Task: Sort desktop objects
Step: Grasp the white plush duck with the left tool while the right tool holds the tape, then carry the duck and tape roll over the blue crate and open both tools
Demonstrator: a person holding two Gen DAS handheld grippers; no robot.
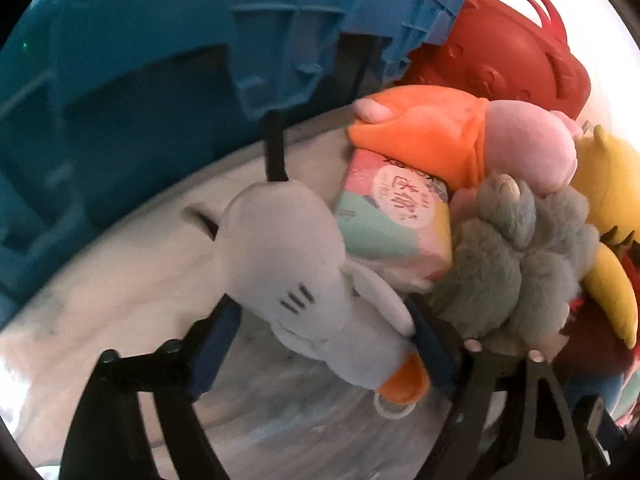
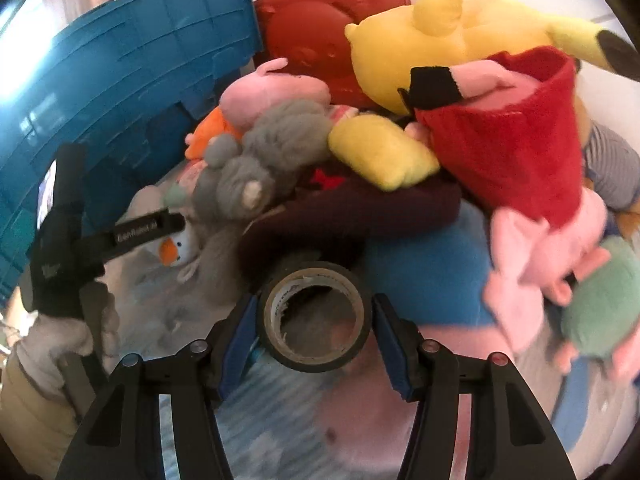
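In the left wrist view my left gripper (image 1: 320, 340) has its blue pads on either side of a white goose plush (image 1: 304, 276) with an orange beak, and is shut on its body. In the right wrist view my right gripper (image 2: 314, 332) is open, its pads on either side of a dark tape roll (image 2: 314, 316) with small gaps, not pressing it. The left gripper (image 2: 120, 236) and the goose's head (image 2: 174, 250) show at the left of that view.
A blue crate (image 1: 160, 60) (image 2: 120, 72) stands at the left. A red bag (image 2: 320, 28), yellow plush (image 2: 460, 36), grey plush (image 1: 516, 264), pink-and-orange plush (image 1: 460, 136), red-dressed pink plush (image 2: 520, 152) and pastel tissue pack (image 1: 396, 216) are piled together.
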